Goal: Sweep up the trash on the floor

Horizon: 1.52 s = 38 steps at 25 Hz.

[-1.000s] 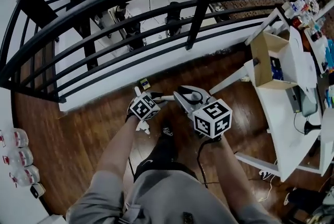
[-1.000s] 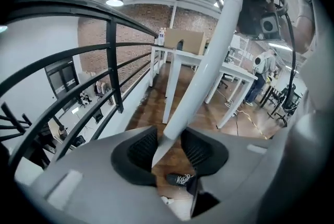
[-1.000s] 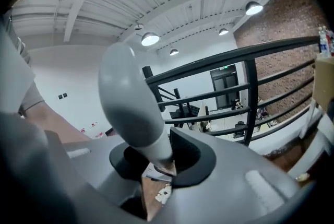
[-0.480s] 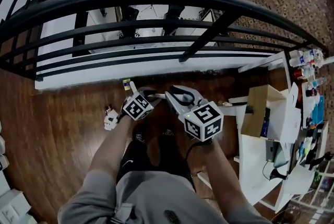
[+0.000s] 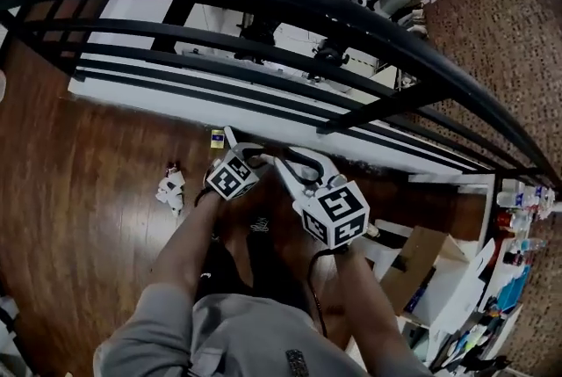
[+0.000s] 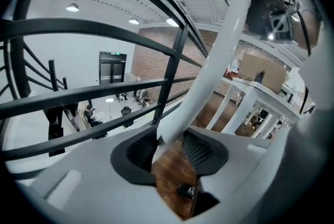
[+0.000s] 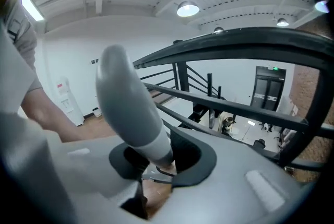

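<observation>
Crumpled white paper trash (image 5: 169,189) lies on the dark wood floor, left of my hands. A small yellow scrap (image 5: 217,136) lies by the white ledge. My left gripper (image 5: 248,154) (image 6: 169,139) is shut on a slanting white pole (image 6: 219,50) that rises to the upper right in the left gripper view. My right gripper (image 5: 283,164) (image 7: 156,157) is shut on a thick grey handle (image 7: 128,103) with a paler lower end. Both grippers sit close together over the floor, just right of the paper. The lower ends of both tools are hidden.
A black metal railing (image 5: 263,6) on a white ledge (image 5: 290,125) runs across ahead, with a lower floor beyond it. A white table with a cardboard box (image 5: 413,265) stands at the lower right. The person's shoes (image 5: 259,226) are below the grippers.
Both grippers swung together to the left along the railing, still shut on their handles. The table slid to the lower right of the view and the crumpled paper came into sight.
</observation>
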Each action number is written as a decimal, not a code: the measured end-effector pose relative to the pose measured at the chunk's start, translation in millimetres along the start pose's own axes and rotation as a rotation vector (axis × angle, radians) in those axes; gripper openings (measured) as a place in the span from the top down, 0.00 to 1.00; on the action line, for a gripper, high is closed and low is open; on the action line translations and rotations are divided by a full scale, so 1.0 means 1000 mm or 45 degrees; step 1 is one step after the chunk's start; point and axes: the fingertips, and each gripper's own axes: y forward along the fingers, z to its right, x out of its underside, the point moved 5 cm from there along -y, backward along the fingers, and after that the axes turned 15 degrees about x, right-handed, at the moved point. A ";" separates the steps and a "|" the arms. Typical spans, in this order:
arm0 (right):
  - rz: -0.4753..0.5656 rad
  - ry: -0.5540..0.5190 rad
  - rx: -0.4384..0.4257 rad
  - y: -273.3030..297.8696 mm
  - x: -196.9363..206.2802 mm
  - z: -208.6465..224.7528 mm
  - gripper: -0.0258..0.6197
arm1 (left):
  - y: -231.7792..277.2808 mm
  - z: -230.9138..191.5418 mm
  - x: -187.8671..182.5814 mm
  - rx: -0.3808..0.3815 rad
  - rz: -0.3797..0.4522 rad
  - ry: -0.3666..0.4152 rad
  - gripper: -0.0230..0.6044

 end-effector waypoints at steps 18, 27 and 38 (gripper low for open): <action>0.009 -0.265 -0.483 0.032 -0.011 -0.114 0.84 | -0.107 0.014 0.079 -0.437 0.192 -0.316 0.73; -0.032 -0.265 -0.541 0.030 -0.007 -0.170 0.85 | -0.154 0.042 0.121 -0.491 0.205 -0.391 0.73; -0.011 -0.193 -0.407 -0.013 -0.006 -0.213 0.85 | -0.183 0.087 0.131 -0.353 0.169 -0.298 0.73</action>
